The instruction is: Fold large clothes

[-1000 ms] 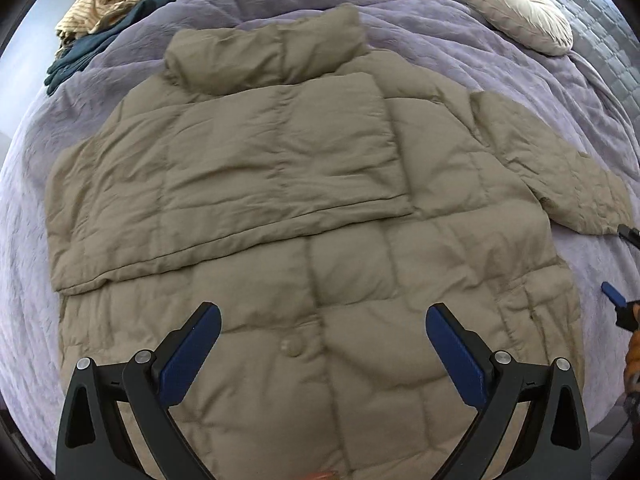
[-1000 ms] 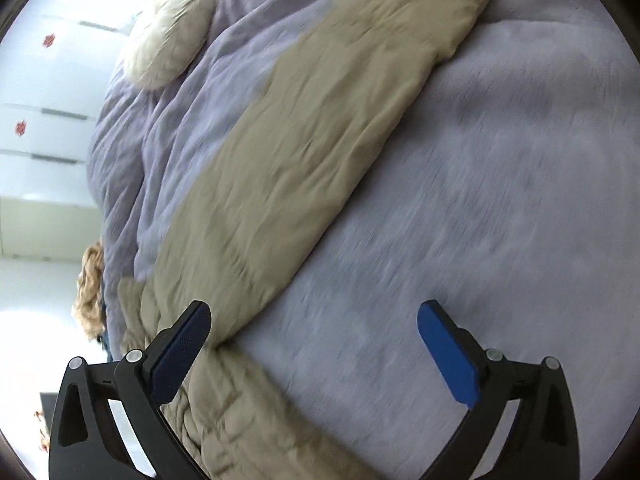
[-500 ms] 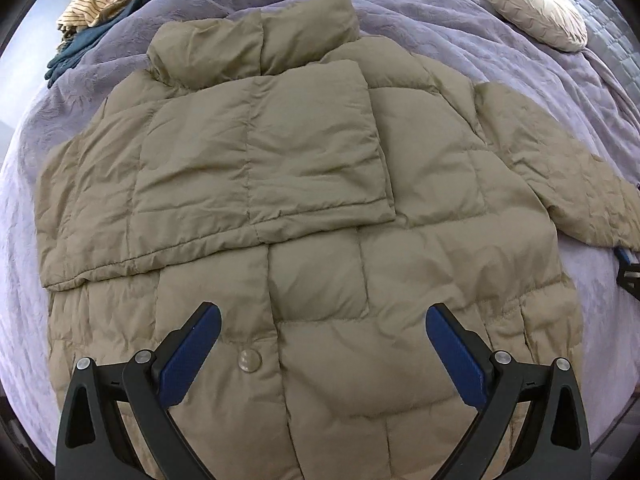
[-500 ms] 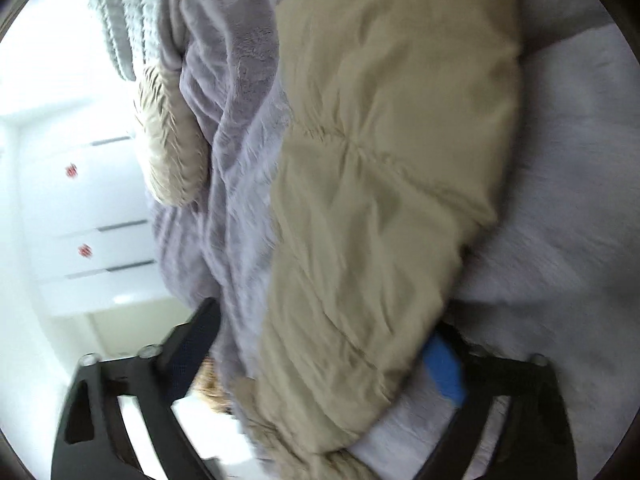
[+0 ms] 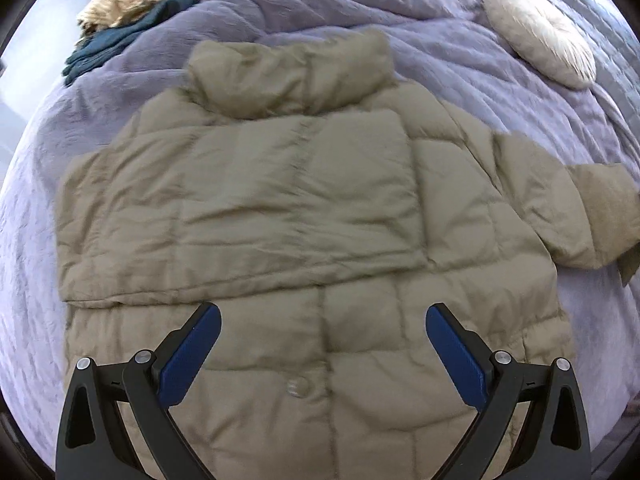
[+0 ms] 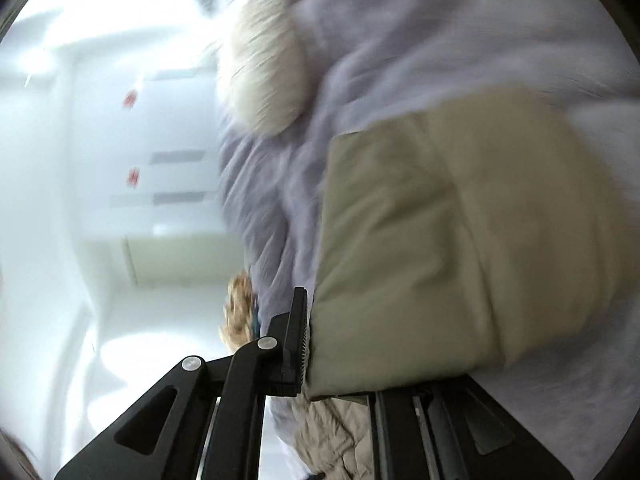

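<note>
Sleeve [image 6: 460, 240] now lifted, right gripper [image 6: 320, 344] closing on it, left gripper [image 5: 322, 350] open above jacket [image 5: 280, 208], cushion [image 5: 540, 52] beyond

So the bed [image 5: 420, 46] has a wrinkly purple blanket over it. Lying on that: a tan puffer jacket [image 5: 280, 216] spread flat, a round cream cushion [image 5: 540, 50] top right, and some tan and teal clothes [image 5: 132, 12] piled top left.

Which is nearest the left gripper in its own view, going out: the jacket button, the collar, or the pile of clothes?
From the left gripper:
1. Button, between its fingers.
2. Collar, at the jacket's far end.
3. Pile of clothes, far left on the bed.
</note>
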Demonstrator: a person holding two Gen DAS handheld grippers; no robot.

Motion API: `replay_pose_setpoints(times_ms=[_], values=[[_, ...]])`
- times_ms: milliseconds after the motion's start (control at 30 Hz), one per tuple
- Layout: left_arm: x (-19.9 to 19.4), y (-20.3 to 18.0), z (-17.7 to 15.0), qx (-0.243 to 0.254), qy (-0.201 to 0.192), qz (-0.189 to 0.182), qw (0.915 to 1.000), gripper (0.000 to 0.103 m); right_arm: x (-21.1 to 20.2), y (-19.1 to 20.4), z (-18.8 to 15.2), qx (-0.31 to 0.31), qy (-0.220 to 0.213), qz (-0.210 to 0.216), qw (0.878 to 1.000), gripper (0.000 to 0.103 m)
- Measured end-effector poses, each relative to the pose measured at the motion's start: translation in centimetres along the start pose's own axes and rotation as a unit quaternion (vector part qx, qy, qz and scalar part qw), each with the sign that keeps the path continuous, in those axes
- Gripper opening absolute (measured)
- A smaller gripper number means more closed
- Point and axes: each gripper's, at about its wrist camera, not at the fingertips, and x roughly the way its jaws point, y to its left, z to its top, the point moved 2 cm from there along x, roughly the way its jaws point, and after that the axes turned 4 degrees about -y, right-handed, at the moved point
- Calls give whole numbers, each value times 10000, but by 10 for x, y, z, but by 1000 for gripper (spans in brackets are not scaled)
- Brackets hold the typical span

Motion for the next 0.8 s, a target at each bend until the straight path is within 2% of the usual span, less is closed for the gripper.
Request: replay_pose_setpoints(times_ms=[133, 233, 300, 367, 467, 567, 667, 700, 800], values=[[-8, 31, 4, -299, -161, 67, 9994, 103, 36, 74, -39, -1027, 461, 169, 9935, 10], [-15, 56, 3, -549, -274, 115, 9981, 103, 70, 130, -85, -2026, 813, 86, 9759, 10], [-20, 78, 1, -714, -343, 156, 9967, 103, 91, 163, -125, -2827, 1041, -69, 9535, 10], [-23, 97, -3, -851, -397, 210, 9954, 103, 114, 187, -174, -3613, 1293, -262, 9231, 10], [-25, 124, -8, -1022, -477, 309, 9931, 103, 147, 183, -252, -4254, 1804, -597, 8848, 10], [-28, 152, -14, -1261, -577, 384, 9896, 103, 185, 160, -308, -4499, 2278, -980, 8580, 10], [-26, 171, -19, -1475, -615, 342, 9866, 103, 218, 123, -337, -4438, 2580, -1460, 8457, 10], [-24, 176, -20, -1508, -616, 332, 9861, 103, 227, 112, -337, -4384, 2624, -1560, 8453, 14], [-20, 186, -21, -1551, -628, 298, 9855, 103, 225, 78, -349, -4185, 2670, -1909, 8468, 14]])
